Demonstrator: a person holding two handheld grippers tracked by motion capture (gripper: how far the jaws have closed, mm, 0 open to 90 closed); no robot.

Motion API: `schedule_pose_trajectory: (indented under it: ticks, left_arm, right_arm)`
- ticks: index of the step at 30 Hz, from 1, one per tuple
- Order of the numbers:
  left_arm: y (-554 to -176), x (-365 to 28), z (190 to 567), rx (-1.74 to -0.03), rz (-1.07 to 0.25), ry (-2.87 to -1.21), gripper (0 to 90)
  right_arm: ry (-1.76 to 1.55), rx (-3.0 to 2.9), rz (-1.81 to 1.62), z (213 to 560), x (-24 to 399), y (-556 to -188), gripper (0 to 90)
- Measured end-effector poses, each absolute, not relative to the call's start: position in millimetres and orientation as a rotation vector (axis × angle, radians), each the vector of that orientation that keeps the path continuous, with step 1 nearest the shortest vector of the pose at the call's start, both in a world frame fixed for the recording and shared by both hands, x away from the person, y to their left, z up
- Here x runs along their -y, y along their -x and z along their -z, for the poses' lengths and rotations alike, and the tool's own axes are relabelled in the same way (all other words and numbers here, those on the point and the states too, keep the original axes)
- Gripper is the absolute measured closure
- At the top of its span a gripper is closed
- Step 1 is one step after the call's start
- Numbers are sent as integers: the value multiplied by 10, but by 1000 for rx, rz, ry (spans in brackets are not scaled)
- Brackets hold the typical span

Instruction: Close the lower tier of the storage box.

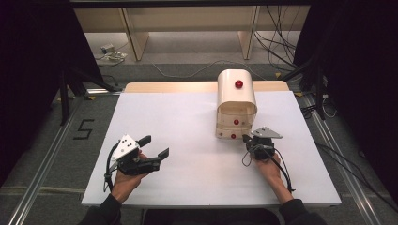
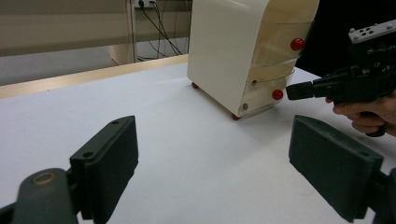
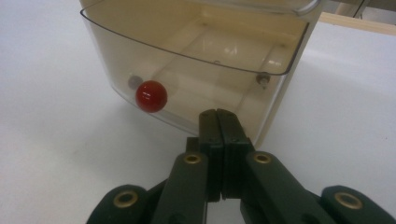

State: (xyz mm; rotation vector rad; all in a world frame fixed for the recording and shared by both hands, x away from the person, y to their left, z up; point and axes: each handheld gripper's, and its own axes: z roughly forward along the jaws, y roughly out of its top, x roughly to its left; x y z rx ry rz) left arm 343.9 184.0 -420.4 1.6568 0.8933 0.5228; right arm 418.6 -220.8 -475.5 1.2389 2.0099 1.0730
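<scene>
Cream plastic forms the small drawer cabinet, which is rounded at its top and set on a matte white table. Translucent curved drawer fronts are fitted with glossy red ball knobs. The right gripper is seen with its flat black jaws pressed together on nothing, their tips just in front of the lowest drawer, beside its knob. The left gripper is held well apart from the cabinet, its rectangular matte pads spread wide, with bare tabletop between them.
</scene>
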Motion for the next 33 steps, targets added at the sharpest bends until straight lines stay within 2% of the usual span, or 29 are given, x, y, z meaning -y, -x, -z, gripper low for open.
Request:
schedule_pose_trajectory:
  ticks: [33]
  left_arm:
    - [-3437,-1845,4200,-893,-522,-1655,157]
  right_arm:
    - [-1233,-2004,-1105,4706,2211,-4194,874]
